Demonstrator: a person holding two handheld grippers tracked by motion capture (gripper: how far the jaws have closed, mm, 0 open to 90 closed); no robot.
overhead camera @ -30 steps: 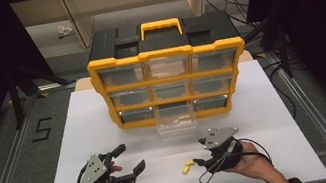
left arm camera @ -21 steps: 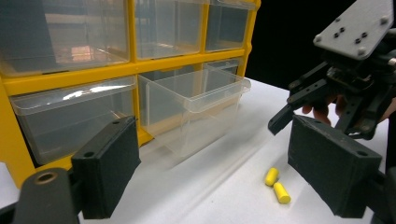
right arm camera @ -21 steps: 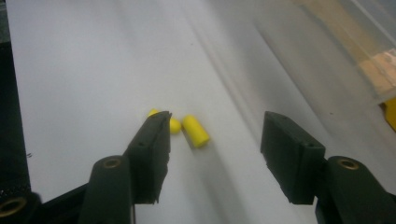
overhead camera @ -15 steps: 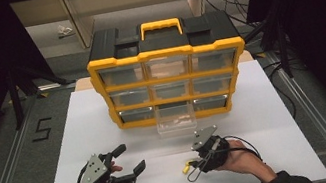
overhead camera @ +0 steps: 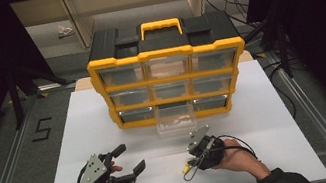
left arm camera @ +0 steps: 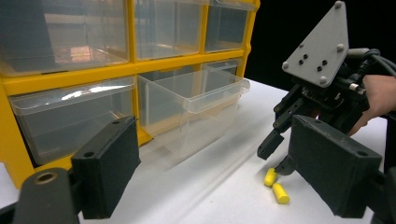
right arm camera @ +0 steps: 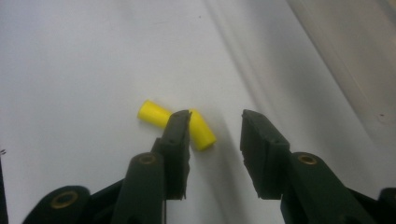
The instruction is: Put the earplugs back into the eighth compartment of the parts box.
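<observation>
Yellow earplugs: two foam earplugs (right arm camera: 180, 124) lie crossed and touching on the white desk (overhead camera: 277, 117), in front of the organiser and near the desk's front edge, right under the right gripper (right arm camera: 215, 128)
Right gripper: tipped down over the pair; its fingers (right arm camera: 177, 135) have just been closing and stand part open, one tip resting over the plugs where they cross, the other on bare desk beside them, so nothing is pinched yet
Likely aim: judging by the tilt, it is lining up to pick one plug, and the crossing makes it easy to nudge both
Left gripper: the left gripper (overhead camera: 128, 162) hovers low over the desk well to the left, fingers wide apart and holding nothing, seemingly kept clear to leave the right hand room
Organiser: a yellow-and-black drawer cabinet (overhead camera: 168, 78) stands upright at the back of the desk with its handle on top
Open drawer: the bottom middle clear drawer (left arm camera: 196, 105) is pulled out toward the person, probably ready to take the plugs, just beyond the right gripper
Step in hand: the grasp, not yet made
</observation>
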